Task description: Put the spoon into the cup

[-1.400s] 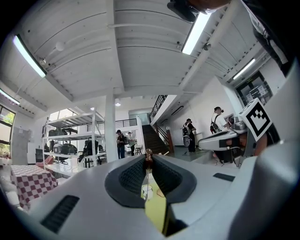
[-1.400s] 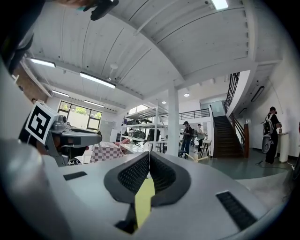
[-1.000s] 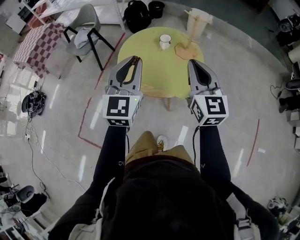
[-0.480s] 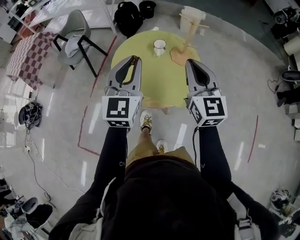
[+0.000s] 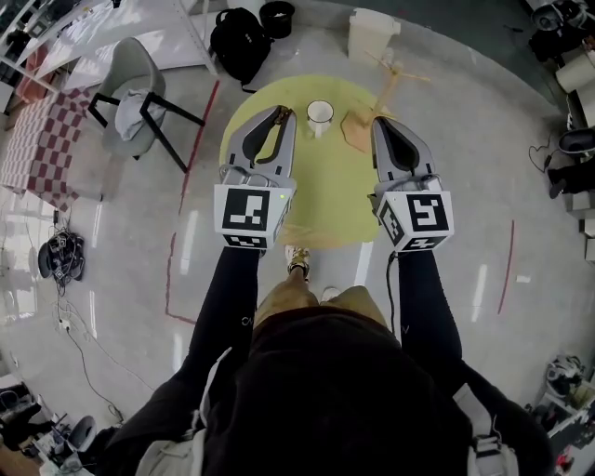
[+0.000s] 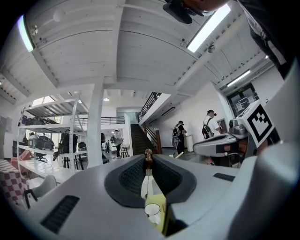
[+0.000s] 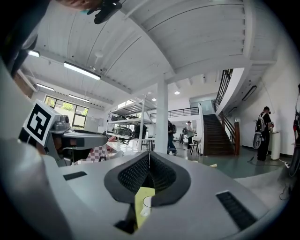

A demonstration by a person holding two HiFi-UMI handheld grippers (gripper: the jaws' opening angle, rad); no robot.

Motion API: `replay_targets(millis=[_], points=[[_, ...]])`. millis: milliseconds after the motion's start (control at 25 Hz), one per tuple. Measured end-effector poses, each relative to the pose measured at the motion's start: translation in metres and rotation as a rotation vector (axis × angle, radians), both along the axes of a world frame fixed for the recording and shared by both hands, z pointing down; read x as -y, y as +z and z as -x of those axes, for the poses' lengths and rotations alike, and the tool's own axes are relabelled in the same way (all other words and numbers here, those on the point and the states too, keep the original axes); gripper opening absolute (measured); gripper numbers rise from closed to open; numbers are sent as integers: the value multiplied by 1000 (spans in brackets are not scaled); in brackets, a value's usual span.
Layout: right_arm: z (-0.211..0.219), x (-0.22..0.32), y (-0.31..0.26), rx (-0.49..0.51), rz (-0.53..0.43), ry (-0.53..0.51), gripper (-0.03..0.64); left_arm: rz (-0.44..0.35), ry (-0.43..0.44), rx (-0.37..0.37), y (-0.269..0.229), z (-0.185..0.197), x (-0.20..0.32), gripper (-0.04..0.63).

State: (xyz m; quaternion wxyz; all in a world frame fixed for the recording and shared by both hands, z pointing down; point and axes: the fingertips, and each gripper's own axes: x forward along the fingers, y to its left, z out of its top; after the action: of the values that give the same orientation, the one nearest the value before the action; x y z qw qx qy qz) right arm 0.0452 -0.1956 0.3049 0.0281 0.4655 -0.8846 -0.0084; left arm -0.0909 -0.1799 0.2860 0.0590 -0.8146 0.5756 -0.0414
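A white cup (image 5: 320, 113) stands on the far part of a round yellow table (image 5: 325, 186). My left gripper (image 5: 284, 113) reaches over the table's left side, its tips just left of the cup. In the left gripper view its jaws (image 6: 148, 159) are shut on a thin spoon (image 6: 148, 155) whose brown end pokes out at the tips, and the cup (image 6: 152, 209) shows low in the gap. My right gripper (image 5: 380, 124) hangs over the table's right side, shut with nothing in it (image 7: 149, 157). The cup (image 7: 146, 202) also shows below the right gripper's jaws.
A wooden stand (image 5: 364, 119) on a flat base rises right of the cup. Around the table are a grey chair (image 5: 130, 88), a black backpack (image 5: 240, 42), a black bucket (image 5: 277, 17) and a white bin (image 5: 371, 33). Red tape lines (image 5: 193, 139) mark the floor.
The person has stepped toward the table, so both grippers have moved forward over it. The left tips now lie beside the cup. Neither gripper's jaws have changed.
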Motion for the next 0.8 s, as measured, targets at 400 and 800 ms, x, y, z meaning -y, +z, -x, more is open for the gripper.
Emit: replay_targets(millis=[400,800], points=[[25,46,4,-22,4,67,26,16,98,-13,7,12,60,51],[27,69,11,-25,1,134,26,33,208,-20,23,-5,88,51]])
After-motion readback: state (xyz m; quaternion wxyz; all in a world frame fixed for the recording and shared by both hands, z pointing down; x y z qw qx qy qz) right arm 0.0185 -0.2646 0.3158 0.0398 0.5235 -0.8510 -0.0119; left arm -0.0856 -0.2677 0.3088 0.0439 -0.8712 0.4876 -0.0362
